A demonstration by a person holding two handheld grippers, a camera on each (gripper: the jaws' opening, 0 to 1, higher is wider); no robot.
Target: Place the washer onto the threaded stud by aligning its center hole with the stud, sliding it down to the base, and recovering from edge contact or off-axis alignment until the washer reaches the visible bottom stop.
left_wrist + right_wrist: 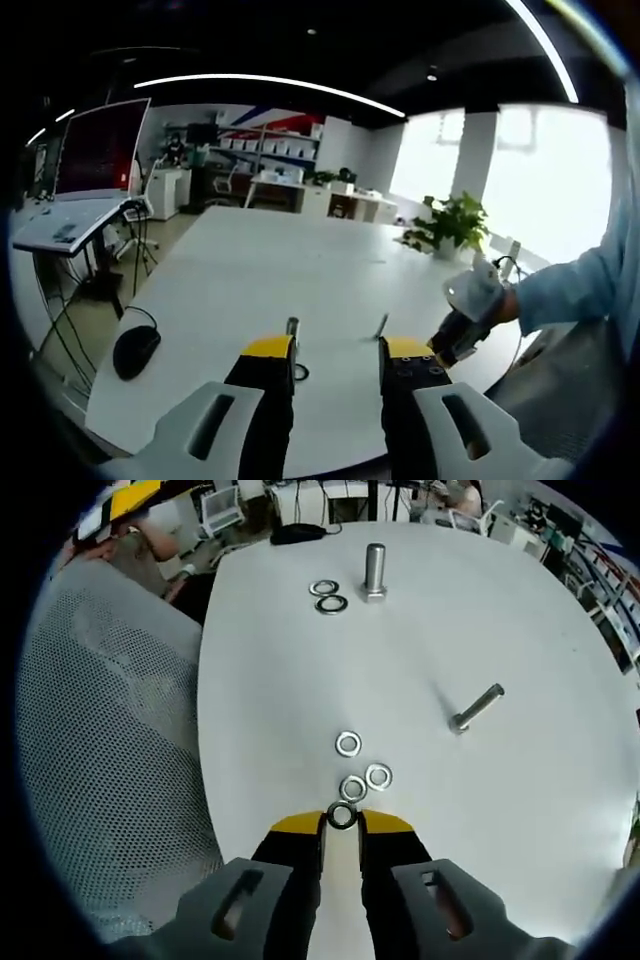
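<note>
An upright threaded stud (375, 572) stands at the far side of the white table (520, 810), with two washers (327, 596) beside its base. My right gripper (341, 823) is low over the near table edge, shut on a dark washer (341, 816) held at its yellow tips. Three loose washers (358, 772) lie just ahead of it. In the left gripper view the stud (292, 330) rises close to the tip of my left gripper (338, 348), which is open with nothing between its jaws. My right gripper (447, 348) comes in from the right in a gloved hand (475, 290).
A second bolt (476, 708) lies on its side right of the loose washers. A mesh chair (110, 740) stands against the table's left edge. A black mouse (135, 350) sits near one corner, and a potted plant (450, 225) stands at the far edge.
</note>
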